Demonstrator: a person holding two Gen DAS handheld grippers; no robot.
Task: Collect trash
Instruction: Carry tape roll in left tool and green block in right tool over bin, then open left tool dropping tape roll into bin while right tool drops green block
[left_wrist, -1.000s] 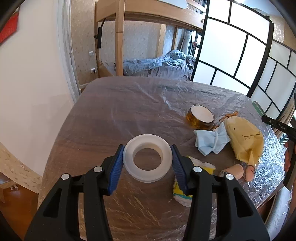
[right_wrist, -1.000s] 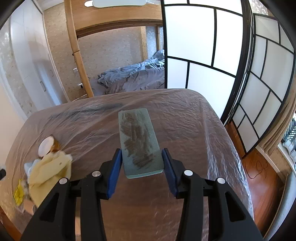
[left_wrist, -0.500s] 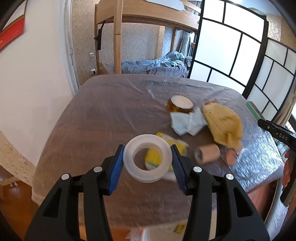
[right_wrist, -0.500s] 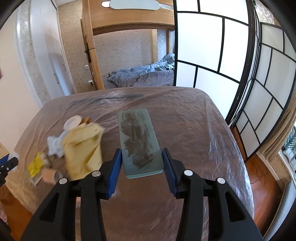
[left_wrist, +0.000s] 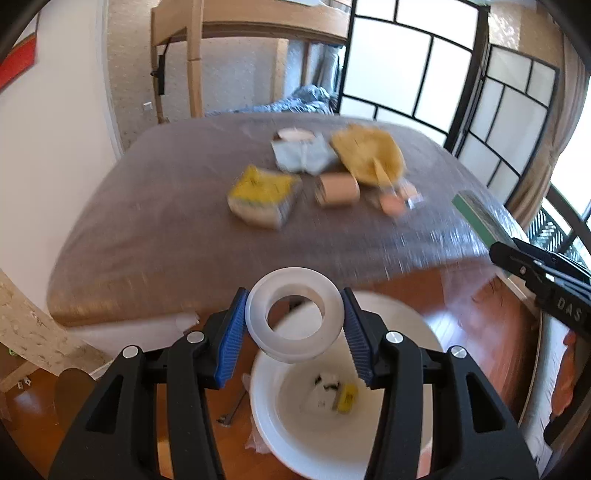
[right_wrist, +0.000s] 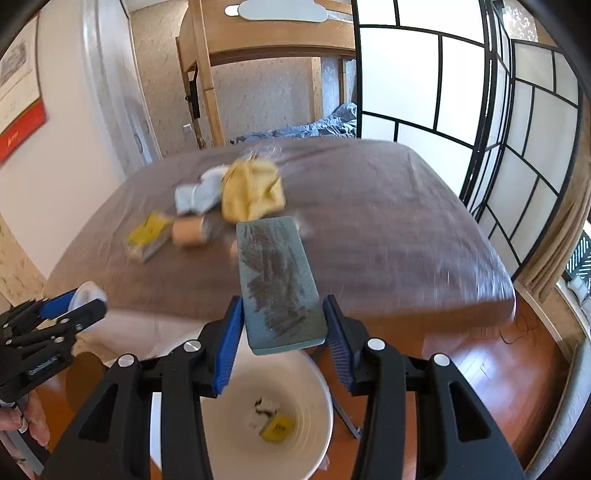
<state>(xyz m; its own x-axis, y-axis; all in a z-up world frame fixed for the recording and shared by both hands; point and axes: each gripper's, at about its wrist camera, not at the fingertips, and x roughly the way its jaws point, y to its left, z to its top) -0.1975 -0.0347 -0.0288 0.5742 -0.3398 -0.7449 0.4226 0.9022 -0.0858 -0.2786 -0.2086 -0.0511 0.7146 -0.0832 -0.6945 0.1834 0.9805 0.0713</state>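
Left gripper (left_wrist: 294, 325) clamping tape ring (left_wrist: 294, 314), right gripper (right_wrist: 283, 325) clamping green block (right_wrist: 279, 284), above white bin (right_wrist: 314, 391)

We're inside a home here, a bedroom by the look of it. Behind the brown table wrapped in clear plastic film (right_wrist: 369, 229) stands a tall pale wooden bunk bed frame (right_wrist: 207, 74), and rumpled blue-grey bedding (right_wrist: 325, 123) lies on its lower level just past the table's far edge. To the right of the table, black-framed sliding screens with frosted white panels (right_wrist: 424, 85) close off the room. Below the table's near edge there's glossy orange-brown wooden flooring (right_wrist: 480, 369), and a beige curtain (left_wrist: 554, 122) hangs at the far right.
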